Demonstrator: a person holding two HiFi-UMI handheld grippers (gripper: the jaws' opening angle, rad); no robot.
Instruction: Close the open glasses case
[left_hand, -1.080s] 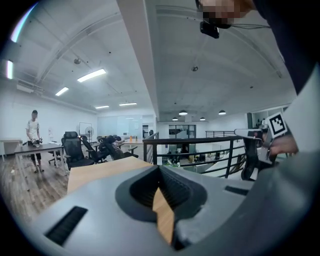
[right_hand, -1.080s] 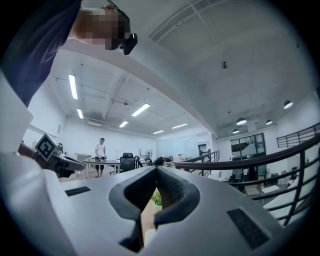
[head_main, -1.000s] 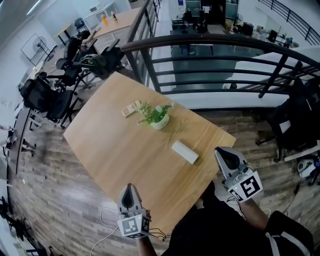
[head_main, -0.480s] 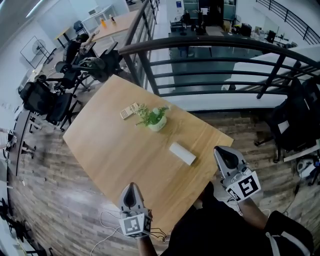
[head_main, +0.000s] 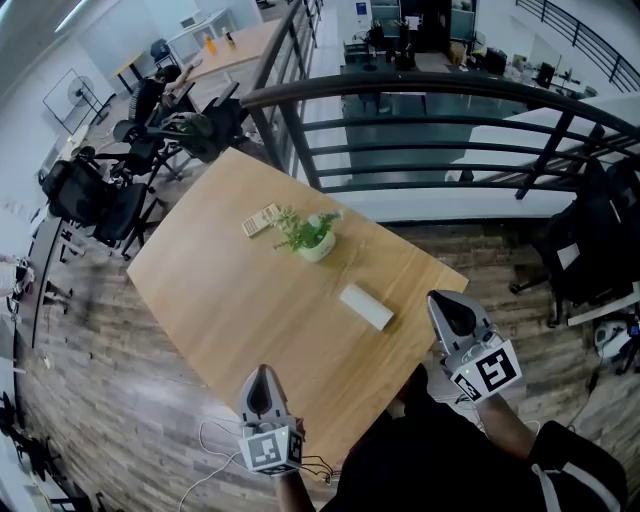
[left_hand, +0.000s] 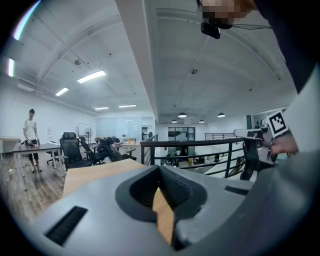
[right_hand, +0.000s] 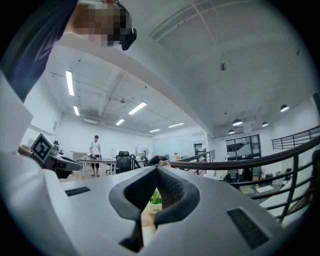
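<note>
One glasses case, one plant; left gripper, right gripper (both closed).

We are in an open-plan office, beside a dark metal railing that edges the floor. Around the wooden table we see black swivel chairs, more desks and a whiteboard, all on a wood-plank floor. Long strip lights run across the white ceiling, and a person stands at one of the desks.
</note>
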